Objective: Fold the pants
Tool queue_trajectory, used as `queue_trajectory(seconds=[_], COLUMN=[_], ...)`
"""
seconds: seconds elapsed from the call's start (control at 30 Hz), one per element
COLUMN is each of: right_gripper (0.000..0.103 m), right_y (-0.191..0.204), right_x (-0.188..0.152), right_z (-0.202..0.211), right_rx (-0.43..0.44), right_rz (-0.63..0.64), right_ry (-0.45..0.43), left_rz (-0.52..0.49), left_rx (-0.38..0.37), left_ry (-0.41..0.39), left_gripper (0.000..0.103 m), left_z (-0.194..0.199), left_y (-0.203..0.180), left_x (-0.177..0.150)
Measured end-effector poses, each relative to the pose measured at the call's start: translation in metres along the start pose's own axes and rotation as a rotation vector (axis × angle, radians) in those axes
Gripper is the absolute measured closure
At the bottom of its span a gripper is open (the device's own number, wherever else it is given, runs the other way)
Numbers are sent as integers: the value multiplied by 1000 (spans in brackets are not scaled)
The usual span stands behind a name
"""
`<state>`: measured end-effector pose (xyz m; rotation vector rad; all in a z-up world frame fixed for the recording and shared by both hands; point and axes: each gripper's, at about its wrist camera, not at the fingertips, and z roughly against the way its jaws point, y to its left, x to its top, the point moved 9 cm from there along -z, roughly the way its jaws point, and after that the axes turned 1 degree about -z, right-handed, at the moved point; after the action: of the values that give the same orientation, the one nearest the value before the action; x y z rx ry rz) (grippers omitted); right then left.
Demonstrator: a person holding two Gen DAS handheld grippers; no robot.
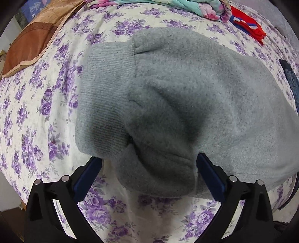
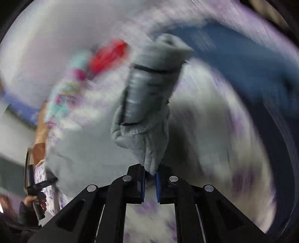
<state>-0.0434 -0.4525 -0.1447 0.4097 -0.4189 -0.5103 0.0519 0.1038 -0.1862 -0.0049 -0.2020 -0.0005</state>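
One grey pants (image 1: 186,97); left hand-held gripper (image 1: 149,168) gapes wide, right hand-held gripper (image 2: 150,179) pinches, seemingly, their cuff.

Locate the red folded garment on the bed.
In the left wrist view the red folded garment lies upper right on the purple-flowered bedsheet, beside the pastel quilt, beyond the grey fleece pants.

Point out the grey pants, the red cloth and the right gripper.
grey pants (image 1: 186,89): left wrist view, fleece body.
red cloth (image 1: 246,24): left wrist view, its middle.
right gripper (image 2: 150,184): right wrist view, between fingertips, shut on grey pants.
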Motion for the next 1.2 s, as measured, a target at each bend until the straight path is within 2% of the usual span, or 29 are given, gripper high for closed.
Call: queue_trajectory(seconds=[0.03,0.1,0.13,0.17,0.2,0.27,0.33,0.4,0.47,0.5,0.57,0.6,0.63,0.67,0.7,0.73,0.77,0.8,0.83,0.93,1.0,1.07,1.1,1.13,1.2], right_gripper=[93,81,71,40,33,34,37,51,62,64,62,58,53,46,40,35,35,35,35,36,35,34,33,33,33], right_y=[-15,-21,-20,-19,-18,-16,-16,-9,-3,1,7,7,2,-13,-34,-51,-61,-64,-58,-19,7,35,58,76,127], right_x=[-18,-27,-26,-24,-19,-12,1,19,35,41,46,48,47,44,36,30,27,30,36,70,103,128,141,146,146], right_z=[-14,-15,-11,-4,6,22,46,66,70,67,55,46,36,15,3,-6,-6,0,7,40,68,86,85,77,32], right_rx=[17,14,-2,-32,-65,-85,-154,-179,-184,-174,-166,-192,-244,-347,-428,-453,-409,-364,-363,-464,-521,-500,-430,-350,-134], right_rz=[-88,-113,-95,-74,-48,-1,44,97,126,140,177,206,233,234,209,152,66,-3,12,207,267,301,333,365,431], right_ry=[59,65,54,43,21,-15,-101,-199,-243,-246,-228,-208,-177,-99,-23,35,48,41,21,-125,-263,-378,-409,-394,-267], left_rz=[-6,-22,-28,-33,-39,-50,-72,-85,-92,-100,-119,-127,-136,-149,-164,-189,-198,-199,-203,-214,-195,-174,-169,-168,-173], left_rx=[3,10,14,19,26,35,39,18,-7,-30,-70,-72,-55,-9,27,63,63,60,56,44,26,-31,-49,-60,-34], left_ry=[1,-1,-3,-5,-7,-14,-37,-82,-117,-142,-174,-174,-157,-111,-72,-36,-39,-60,-71,-97,-164,-243,-265,-280,-272], left_gripper=[4,4,4,4,4,5,5,5,5,5,5,5,5,5,5,4,4,4,5,5,5,5,5,5,5], left_z=[0,1,3,5,8,14,24,37,46,52,54,49,40,25,13,0,-2,3,9,30,57,80,86,87,77], left_y=[-2,-4,-4,-5,-6,-9,-13,-20,-25,-31,-43,-48,-51,-50,-48,-44,-44,-44,-45,-46,-48,-57,-61,-68,-83], left_x=[1,3,4,5,6,7,8,12,15,17,20,22,19,14,10,3,0,0,1,9,22,42,46,55,70])
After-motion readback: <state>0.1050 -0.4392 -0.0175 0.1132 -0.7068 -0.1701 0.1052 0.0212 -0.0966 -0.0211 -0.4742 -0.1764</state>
